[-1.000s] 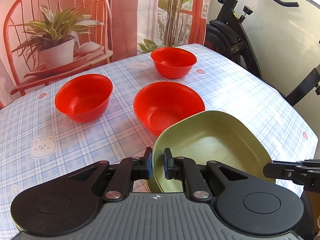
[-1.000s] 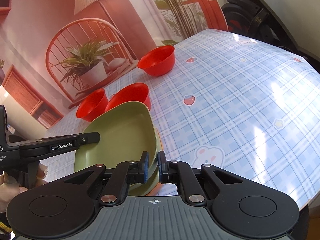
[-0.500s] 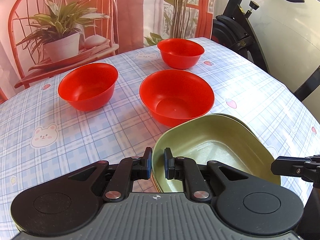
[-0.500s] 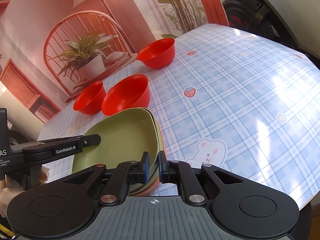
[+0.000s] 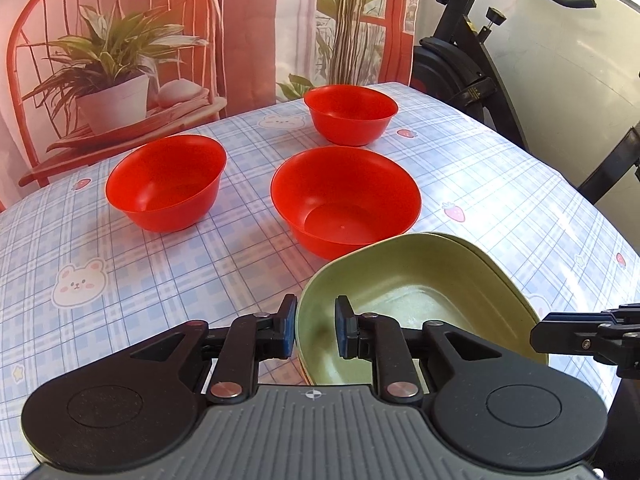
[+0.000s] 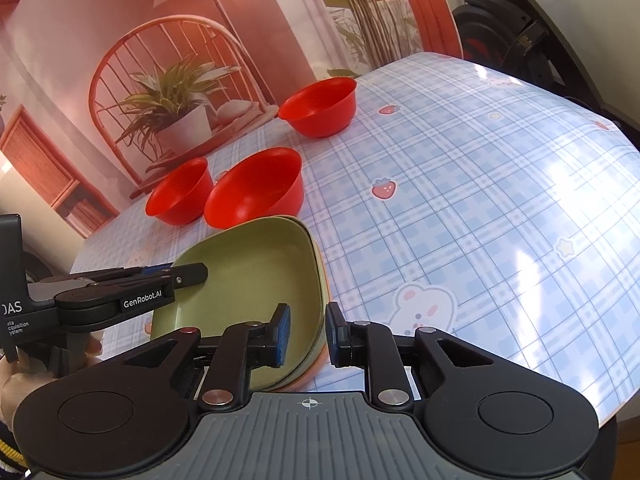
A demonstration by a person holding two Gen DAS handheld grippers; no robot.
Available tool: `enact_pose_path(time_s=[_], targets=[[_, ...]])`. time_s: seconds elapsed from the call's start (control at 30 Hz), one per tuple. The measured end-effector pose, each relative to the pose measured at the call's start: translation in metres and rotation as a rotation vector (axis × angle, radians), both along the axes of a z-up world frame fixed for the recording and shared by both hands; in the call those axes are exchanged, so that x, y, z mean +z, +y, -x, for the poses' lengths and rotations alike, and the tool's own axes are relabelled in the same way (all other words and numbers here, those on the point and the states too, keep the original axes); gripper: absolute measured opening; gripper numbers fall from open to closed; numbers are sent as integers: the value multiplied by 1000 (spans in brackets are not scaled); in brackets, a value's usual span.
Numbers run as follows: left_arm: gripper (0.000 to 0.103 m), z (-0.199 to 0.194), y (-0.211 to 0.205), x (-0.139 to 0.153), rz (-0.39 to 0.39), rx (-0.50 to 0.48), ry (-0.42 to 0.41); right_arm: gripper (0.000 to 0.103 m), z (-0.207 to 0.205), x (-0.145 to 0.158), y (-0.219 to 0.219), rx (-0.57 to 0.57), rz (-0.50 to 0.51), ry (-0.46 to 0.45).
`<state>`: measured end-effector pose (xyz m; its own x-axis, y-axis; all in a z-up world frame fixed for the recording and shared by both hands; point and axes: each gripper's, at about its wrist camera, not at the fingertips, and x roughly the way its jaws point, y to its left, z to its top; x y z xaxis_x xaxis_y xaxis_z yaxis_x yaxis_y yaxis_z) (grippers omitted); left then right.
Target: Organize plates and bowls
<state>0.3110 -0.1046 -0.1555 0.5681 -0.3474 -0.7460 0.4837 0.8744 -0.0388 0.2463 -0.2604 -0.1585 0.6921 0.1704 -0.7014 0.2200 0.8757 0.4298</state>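
Both your grippers at the green plate stack, jaws just eased off the rims

Far left on the checked tablecloth (image 5: 160, 280) stands a red bowl (image 5: 166, 182); right of it a larger red bowl (image 5: 346, 200), and a third bowl (image 5: 351, 114) at the far edge. Near you, the green plates (image 5: 416, 300) sit stacked, an orange rim under them in the right wrist view. Your left gripper (image 5: 316, 330) straddles the stack's left rim, pads apart, having just been opening. Your right gripper (image 6: 307, 334) straddles the right rim, likewise just opened, rim between the pads but not pinched
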Motion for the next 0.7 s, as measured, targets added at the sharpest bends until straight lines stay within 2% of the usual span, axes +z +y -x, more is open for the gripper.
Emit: enact_pose_path(time_s=[0.27, 0.4, 0.7], targets=[[21, 11, 19, 11, 76, 33, -3, 19, -5, -8, 3, 5, 6, 21], [21, 19, 27, 9, 112, 72, 23, 19, -5, -9, 4, 6, 10, 23], [21, 23, 29, -9, 112, 107, 60, 18, -3, -9, 2, -5, 15, 22]])
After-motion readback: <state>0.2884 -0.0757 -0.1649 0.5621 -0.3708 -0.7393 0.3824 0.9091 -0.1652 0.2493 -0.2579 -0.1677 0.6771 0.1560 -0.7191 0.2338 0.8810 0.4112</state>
